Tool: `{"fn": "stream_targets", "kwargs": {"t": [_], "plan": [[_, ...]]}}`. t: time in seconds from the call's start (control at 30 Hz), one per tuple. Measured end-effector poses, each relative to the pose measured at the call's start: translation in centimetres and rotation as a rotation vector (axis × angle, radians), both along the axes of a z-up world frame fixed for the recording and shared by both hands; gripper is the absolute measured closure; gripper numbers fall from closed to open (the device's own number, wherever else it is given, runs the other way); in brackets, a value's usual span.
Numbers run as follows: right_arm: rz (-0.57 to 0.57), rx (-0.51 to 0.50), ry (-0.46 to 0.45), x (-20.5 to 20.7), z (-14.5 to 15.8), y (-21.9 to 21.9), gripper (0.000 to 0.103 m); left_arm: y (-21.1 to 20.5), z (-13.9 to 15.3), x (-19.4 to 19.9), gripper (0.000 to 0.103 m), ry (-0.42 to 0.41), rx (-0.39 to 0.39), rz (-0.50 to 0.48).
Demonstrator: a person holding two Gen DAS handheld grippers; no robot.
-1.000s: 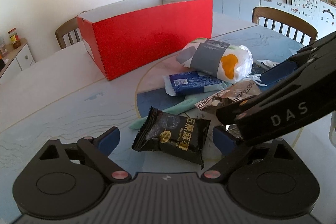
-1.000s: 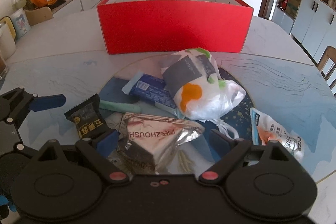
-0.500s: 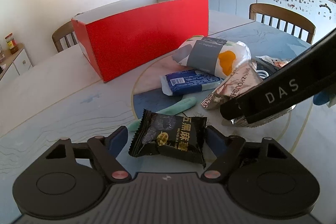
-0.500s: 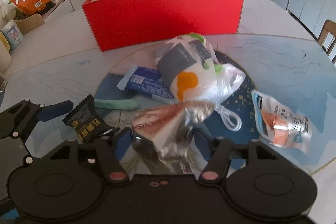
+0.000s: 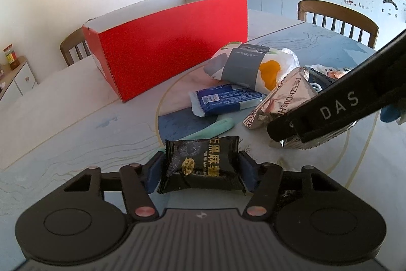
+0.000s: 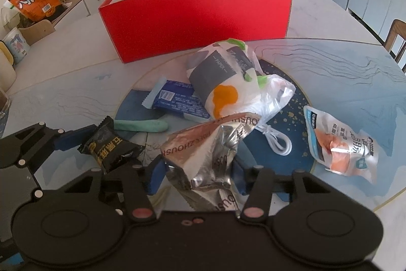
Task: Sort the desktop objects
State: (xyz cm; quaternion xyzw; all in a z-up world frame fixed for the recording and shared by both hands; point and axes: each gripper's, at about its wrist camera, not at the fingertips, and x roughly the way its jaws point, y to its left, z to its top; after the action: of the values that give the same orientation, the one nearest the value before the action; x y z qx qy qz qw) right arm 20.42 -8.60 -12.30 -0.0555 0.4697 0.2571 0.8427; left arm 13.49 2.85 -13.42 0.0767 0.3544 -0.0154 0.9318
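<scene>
You are closing the left gripper (image 5: 201, 170) on the black packet (image 5: 203, 165); its blue pads are touching both crimped ends, and the packet is sitting low on the table (image 5: 76, 118), in front of the green stick (image 5: 213, 126). You are closing the right gripper (image 6: 196, 173) on the foil bag (image 6: 210, 149); the bag is standing between the pads and already creasing where they are pressing in.

Here is what is threatening each grasp. The left pads are gripping only the thin end seals, so the packet is likely to buckle and slide out as you lift. The foil bag is slick and puffy, and its top is leaning toward the tissue pack (image 6: 218, 78). Squeezing harder may be bursting it or letting it squirt forward into the pile. The white cord (image 6: 274, 139) is lying just beside the bag and could be snagging on it as it rises.

The two grippers are working close together, so lifting both at once is risking a knock between them. The red box (image 6: 198, 17) is standing well behind the pile, and a low carry over it may be dragging the tissue pack along.
</scene>
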Motion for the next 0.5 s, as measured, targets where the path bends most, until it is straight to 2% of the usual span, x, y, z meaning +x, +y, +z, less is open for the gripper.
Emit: {"fn": "stream_targets", "kwargs": {"t": [0.5], "plan": [[0.002, 0.022, -0.022, -0.7, 2.0, -1.3, 0.053, -0.1, 2.2, -0.5, 0.049, -0.021, -0.018, 0.027]]}}
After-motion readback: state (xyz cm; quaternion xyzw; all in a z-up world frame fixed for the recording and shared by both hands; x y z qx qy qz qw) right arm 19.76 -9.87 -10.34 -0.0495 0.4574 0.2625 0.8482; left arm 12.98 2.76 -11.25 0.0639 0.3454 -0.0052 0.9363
